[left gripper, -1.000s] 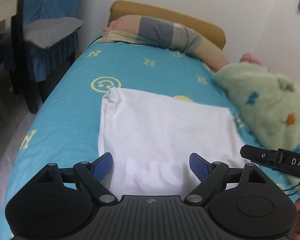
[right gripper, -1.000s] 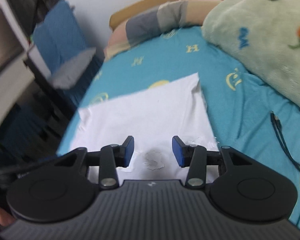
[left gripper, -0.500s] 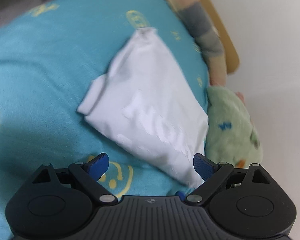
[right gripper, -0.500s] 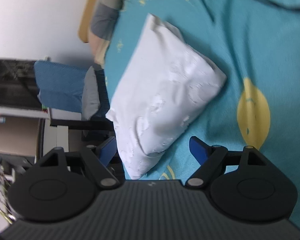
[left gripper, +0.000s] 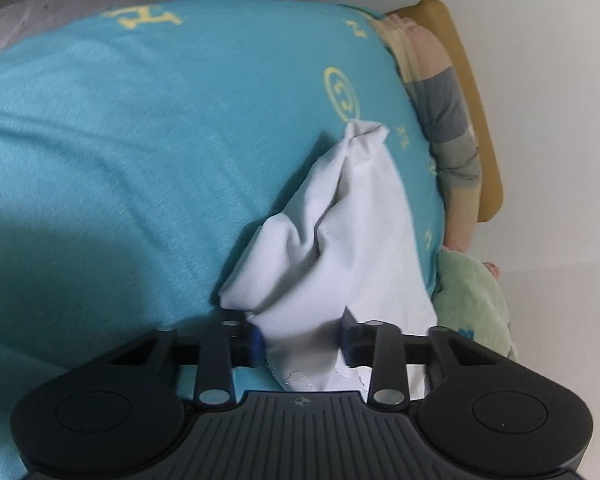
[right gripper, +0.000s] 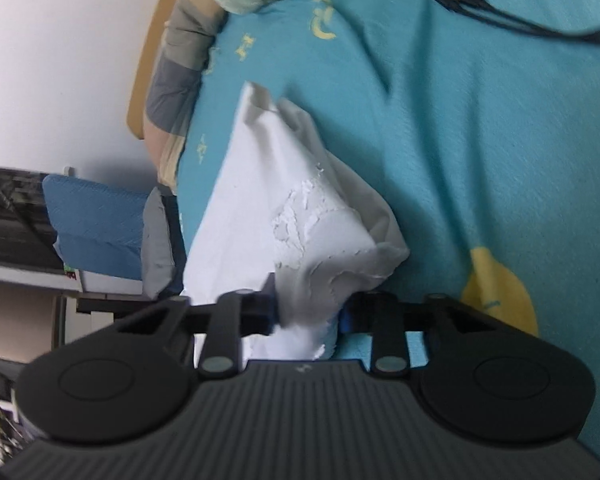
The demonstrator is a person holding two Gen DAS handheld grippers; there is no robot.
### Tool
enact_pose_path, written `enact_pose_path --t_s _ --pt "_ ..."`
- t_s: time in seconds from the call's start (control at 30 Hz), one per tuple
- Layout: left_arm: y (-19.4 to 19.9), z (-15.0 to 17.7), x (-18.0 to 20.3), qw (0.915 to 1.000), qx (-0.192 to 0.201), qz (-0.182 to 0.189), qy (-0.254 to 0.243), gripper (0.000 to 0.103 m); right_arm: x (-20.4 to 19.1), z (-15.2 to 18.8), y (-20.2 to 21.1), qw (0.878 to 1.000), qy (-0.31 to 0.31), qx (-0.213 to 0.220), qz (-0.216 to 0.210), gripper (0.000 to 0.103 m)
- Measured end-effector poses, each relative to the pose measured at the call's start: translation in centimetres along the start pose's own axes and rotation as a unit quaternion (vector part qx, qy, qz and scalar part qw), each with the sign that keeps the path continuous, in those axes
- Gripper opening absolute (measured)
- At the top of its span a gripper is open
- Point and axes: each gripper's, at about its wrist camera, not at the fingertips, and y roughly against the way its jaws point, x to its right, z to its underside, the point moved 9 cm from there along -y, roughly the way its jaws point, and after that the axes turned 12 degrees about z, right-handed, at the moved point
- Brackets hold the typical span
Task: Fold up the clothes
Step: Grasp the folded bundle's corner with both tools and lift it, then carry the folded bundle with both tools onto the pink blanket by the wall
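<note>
A folded white T-shirt [left gripper: 352, 240] lies on a turquoise bed cover [left gripper: 140, 140] with yellow motifs. My left gripper [left gripper: 300, 340] is closed around the shirt's near corner, with cloth bunched between the blue pads. In the right wrist view the same shirt [right gripper: 284, 200], with a cracked white print, is pinched at its other near corner by my right gripper [right gripper: 308, 314]. Both near corners are lifted and the cloth rises in creased folds, while the far edge rests on the bed.
A striped pillow [left gripper: 448, 120] and a tan headboard [left gripper: 480, 120] lie at the bed's head. A green fleece blanket [left gripper: 476, 300] lies beside the shirt. A black cable [right gripper: 520, 24] lies on the cover. A blue-covered chair [right gripper: 100, 232] stands beside the bed.
Both grippers went from open above the flat shirt to turned sideways at its near corners. They have closed on the cloth, which now bunches and lifts.
</note>
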Motion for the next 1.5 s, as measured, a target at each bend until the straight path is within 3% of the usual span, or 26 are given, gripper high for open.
enact_pose_path --t_s 0.17,0.43,0.6,0.73,0.9,1.07,1.3,1.37,1.5 --pt "2.2 0.2 4.9 0.9995 0.001 0.014 -0.028 0.021 -1.9 -0.5 2.5 0.999 0.015 0.022 -0.035 0.021" --pt "5.8 0.8 12.9 0.9969 -0.001 0.035 -0.070 0.020 -4.8 -0.9 9.6 0.995 0.021 0.060 -0.081 0.021" --pt "6.7 4.0 18.7 0.9938 -0.033 0.043 -0.096 0.020 -3.6 -1.2 15.5 0.993 -0.010 0.077 -0.094 0.021" --pt "5.0 8.1 22.4 0.9901 -0.063 0.049 -0.116 0.020 -1.5 -2.9 20.1 0.990 -0.022 0.100 -0.098 0.021" --pt "-0.2 14.0 27.2 0.9844 -0.099 0.063 -0.131 0.020 1.9 -7.8 25.0 0.988 -0.030 0.127 -0.083 0.021" --pt "-8.4 20.7 35.3 0.9742 -0.146 0.102 -0.138 0.020 3.4 -17.1 31.2 0.980 -0.027 0.189 -0.057 0.021" --pt "-19.9 32.3 48.4 0.9443 -0.195 0.210 -0.162 0.020 4.1 -31.0 44.0 0.938 -0.007 0.346 -0.025 0.021" --pt "-22.9 35.5 50.3 0.9393 -0.201 0.229 -0.158 0.020 5.1 -33.4 46.7 0.924 -0.006 0.382 -0.021 0.021" --pt "-28.8 40.9 49.5 0.9258 -0.224 0.224 -0.206 0.020 8.4 -35.0 48.5 0.899 0.014 0.436 0.042 0.021"
